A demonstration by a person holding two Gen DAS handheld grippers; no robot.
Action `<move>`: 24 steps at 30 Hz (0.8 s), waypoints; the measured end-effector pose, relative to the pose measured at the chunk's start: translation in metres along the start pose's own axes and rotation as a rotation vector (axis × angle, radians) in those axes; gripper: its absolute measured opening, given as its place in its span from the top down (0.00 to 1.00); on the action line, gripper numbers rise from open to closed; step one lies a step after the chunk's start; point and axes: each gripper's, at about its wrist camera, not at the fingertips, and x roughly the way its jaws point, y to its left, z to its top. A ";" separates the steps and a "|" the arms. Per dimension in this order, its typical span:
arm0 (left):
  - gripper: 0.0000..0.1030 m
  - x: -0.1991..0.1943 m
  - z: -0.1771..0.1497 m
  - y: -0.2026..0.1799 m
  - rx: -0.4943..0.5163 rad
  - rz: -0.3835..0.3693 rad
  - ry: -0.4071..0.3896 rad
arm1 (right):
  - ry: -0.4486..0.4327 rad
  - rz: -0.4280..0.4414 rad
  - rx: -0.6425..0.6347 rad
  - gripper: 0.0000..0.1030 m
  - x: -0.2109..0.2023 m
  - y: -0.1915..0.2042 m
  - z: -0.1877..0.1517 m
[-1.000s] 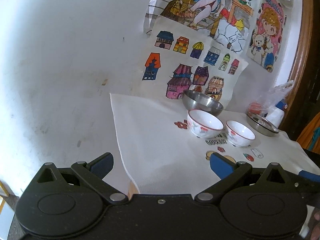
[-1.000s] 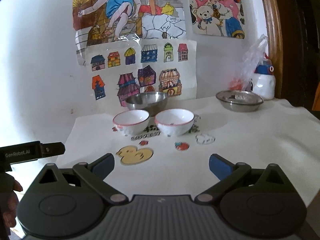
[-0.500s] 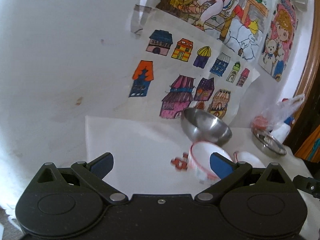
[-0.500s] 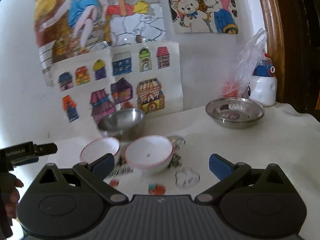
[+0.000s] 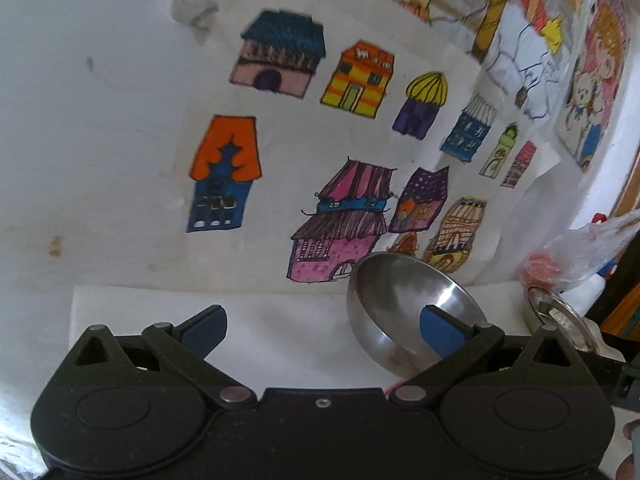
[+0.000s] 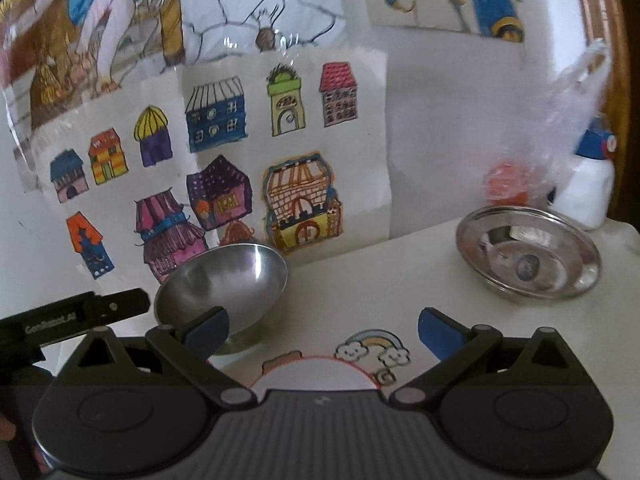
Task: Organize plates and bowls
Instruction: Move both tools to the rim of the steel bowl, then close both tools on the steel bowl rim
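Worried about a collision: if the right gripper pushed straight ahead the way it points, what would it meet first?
Probably the white bowl just under the open right gripper. Past it the cloth looks free up to the wall drawings; the steel bowl sits left, though depth is unclear.

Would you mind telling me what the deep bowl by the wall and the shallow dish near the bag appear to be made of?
Deep bowl: likely stainless steel, brushed grey sheen with soft highlights. Shallow dish: also metal, probably steel, more polished, mirror-like reflections inside.

White table (image 6: 400,272); steel bowl (image 6: 224,280); steel plate (image 6: 528,258).
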 end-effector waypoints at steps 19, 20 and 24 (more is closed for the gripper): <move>0.36 0.048 0.006 0.001 -0.027 -0.040 0.100 | 0.102 0.099 0.012 0.42 0.063 0.018 0.011; 0.44 0.049 0.006 0.001 -0.025 -0.045 0.106 | 0.104 0.115 0.025 0.46 0.064 0.018 0.011; 0.61 0.049 0.006 -0.002 -0.023 -0.096 0.101 | 0.101 0.143 0.030 0.65 0.064 0.020 0.012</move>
